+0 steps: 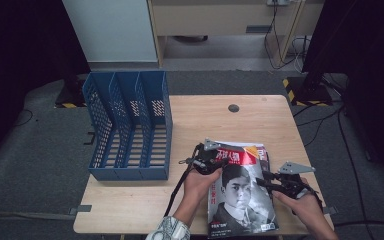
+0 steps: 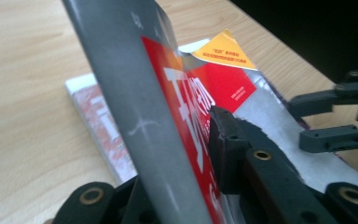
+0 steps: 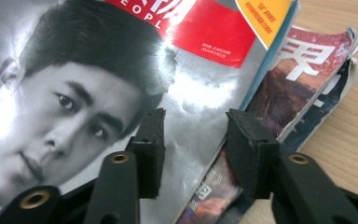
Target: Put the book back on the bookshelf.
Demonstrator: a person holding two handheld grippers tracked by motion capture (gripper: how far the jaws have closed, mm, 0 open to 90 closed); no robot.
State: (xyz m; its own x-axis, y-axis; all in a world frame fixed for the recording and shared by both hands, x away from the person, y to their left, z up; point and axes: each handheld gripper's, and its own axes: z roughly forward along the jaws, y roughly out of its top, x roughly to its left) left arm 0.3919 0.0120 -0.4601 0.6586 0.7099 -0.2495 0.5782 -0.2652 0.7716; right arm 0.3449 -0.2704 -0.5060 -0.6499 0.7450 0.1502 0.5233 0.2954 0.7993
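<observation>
A blue three-compartment file rack (image 1: 130, 127) stands at the wooden table's (image 1: 145, 210) left edge. A small round dark grommet (image 1: 233, 108) sits near its far edge.

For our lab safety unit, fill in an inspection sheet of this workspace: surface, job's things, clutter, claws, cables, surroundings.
Surface: wooden table, a dark round hole near its far edge.
Job's things: top magazine lifted at its spine off a small stack of magazines; blue file rack stands empty at the left.
Clutter: nothing seen.
Claws: left claw shut on the top magazine; right claw open over its cover.
Cables: one trails from the left claw; more on the floor.
Surroundings: grey carpet, dark stands.
</observation>
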